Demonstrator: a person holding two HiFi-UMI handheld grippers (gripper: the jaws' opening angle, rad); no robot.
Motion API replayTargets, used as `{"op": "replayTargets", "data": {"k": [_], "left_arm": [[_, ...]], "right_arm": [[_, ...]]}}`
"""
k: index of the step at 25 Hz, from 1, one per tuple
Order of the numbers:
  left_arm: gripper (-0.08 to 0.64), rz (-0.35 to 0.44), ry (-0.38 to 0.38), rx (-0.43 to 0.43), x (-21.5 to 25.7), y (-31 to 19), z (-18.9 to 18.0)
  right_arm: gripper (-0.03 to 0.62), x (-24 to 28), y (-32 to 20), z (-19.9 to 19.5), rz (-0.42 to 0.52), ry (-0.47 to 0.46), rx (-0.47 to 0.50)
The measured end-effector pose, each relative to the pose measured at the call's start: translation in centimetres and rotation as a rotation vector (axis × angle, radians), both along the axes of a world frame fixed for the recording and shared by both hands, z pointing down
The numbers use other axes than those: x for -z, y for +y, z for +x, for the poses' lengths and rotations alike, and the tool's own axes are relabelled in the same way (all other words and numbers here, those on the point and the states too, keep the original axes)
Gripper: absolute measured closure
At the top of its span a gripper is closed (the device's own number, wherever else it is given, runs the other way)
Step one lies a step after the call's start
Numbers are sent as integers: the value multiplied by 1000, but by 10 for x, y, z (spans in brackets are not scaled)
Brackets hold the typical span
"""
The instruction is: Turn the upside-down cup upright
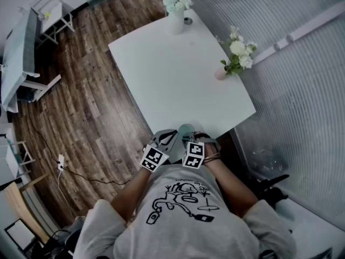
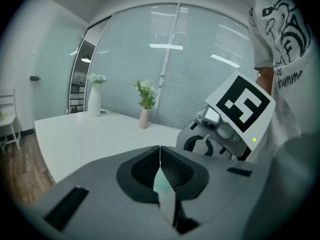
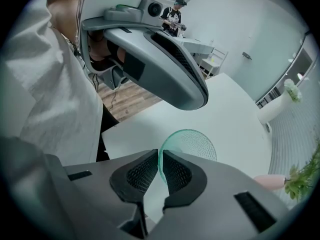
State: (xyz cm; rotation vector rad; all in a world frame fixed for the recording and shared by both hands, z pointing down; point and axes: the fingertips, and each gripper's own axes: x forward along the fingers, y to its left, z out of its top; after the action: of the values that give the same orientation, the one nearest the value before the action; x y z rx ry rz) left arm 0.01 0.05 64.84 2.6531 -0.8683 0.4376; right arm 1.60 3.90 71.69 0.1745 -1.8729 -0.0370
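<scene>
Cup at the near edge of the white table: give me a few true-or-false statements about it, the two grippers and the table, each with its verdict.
1. The right gripper is shut on the wall of the green cup. True.
2. The left gripper has its jaws wide apart. False: in the left gripper view they are together.
3. Three vases stand on the table. False: there are two vases, one white and one pink, both holding flowers.
4. The green cup is by the table edge nearest the person. True.
5. The green cup stands between the two vases. False: they are at the far side, well away from it.
</scene>
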Motion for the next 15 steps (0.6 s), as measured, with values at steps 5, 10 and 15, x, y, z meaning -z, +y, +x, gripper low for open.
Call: {"op": "replayTargets", "data": {"k": [5, 10, 15], "left_arm": [[555, 4, 0, 1, -1, -1, -1], [555, 5, 4, 3, 7, -2, -8], [555, 12, 8, 3, 10, -3, -9]], "right_arm": [[543, -1, -2, 0, 5, -1, 1], [546, 8, -6, -4, 17, -2, -13], [546, 13, -10, -2, 30, -8, -25]]}}
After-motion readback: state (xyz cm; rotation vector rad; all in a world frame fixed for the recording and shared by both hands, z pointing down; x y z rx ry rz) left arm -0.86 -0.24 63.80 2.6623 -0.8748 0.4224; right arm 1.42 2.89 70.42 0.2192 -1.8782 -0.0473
